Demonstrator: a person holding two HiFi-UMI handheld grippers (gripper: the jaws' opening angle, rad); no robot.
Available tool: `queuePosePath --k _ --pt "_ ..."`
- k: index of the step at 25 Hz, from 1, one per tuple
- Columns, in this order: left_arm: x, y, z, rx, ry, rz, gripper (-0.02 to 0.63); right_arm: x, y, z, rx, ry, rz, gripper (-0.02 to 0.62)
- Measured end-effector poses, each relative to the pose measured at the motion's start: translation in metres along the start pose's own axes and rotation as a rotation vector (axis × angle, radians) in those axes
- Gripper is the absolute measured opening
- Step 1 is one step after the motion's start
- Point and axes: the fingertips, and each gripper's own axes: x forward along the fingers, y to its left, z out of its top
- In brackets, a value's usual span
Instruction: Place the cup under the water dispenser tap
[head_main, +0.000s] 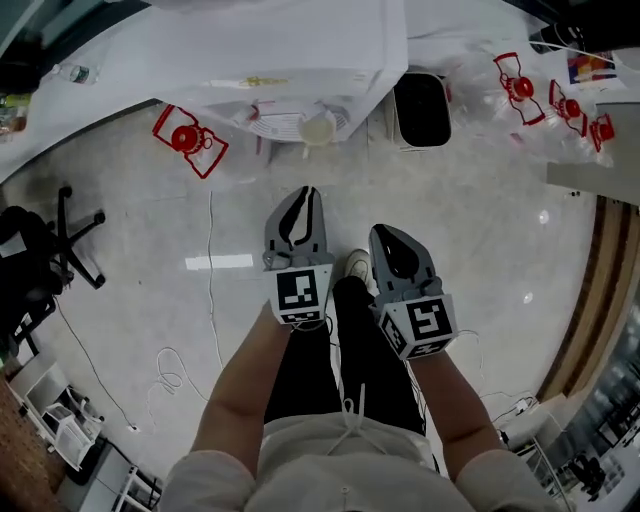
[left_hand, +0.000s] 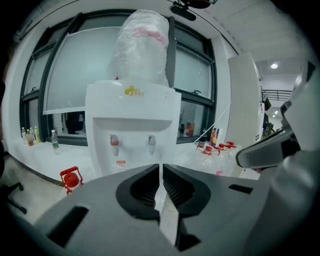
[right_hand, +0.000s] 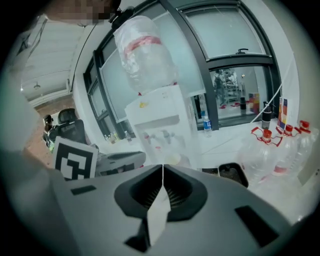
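**Both tools empty, cup sitting at the dispenser**

Quick rundown. The left tool (head_main: 306, 196) is clenched: in its own view the two jaws meet with just a hairline slit between them and nothing in there. Same for the right tool (head_main: 386, 234), jaws pressed together and holding nothing. The person holds them side by side out front, with the right one a bit nearer the body, and both are well back from the water dispenser (left_hand: 132, 125).

The cup (head_main: 317, 129) is a pale one. It stands upright on the dispenser's drip tray, in the recess below the red tap (left_hand: 114, 141) and the grey tap (left_hand: 151, 143). I honestly can't tell which tap it lines up with.

A big clear bottle (left_hand: 141, 45) sits upside down on top of the dispenser. A black bin (head_main: 421, 110) is just beside the dispenser on the right. A clear jug with red cap and handle (head_main: 188, 139) sits off to the left, and an office chair (head_main: 60, 245) is further left on the floor (head_main: 480, 250).
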Motion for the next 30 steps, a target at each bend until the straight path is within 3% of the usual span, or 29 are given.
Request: queuePosePath --k 6,13,17,22,26,30 --pt "-0.058 -0.029 0.056 -0.006 -0.009 -0.098 0.02 -0.041 0.04 0.057 -0.064 -0.058 0.048 0.029" --pt "-0.126 -0.018 0.156 0.009 -0.139 -0.078 0.02 -0.1 0.097 0.138 -0.168 -0.202 0.109 0.029" --pt "-0.159 -0.02 0.211 -0.019 -0.215 -0.084 0.02 -0.13 0.113 0.181 -0.194 -0.277 0.096 0.029" --pt "-0.193 -0.017 0.275 0.022 -0.321 -0.045 0.02 -0.159 0.129 0.227 -0.167 -0.381 0.1 0.029" --pt "-0.216 -0.015 0.321 0.019 -0.39 -0.045 0.02 -0.182 0.147 0.273 -0.239 -0.483 0.092 0.029" --pt "-0.235 -0.016 0.354 0.024 -0.458 -0.075 0.02 -0.199 0.149 0.296 -0.264 -0.547 0.061 0.029"
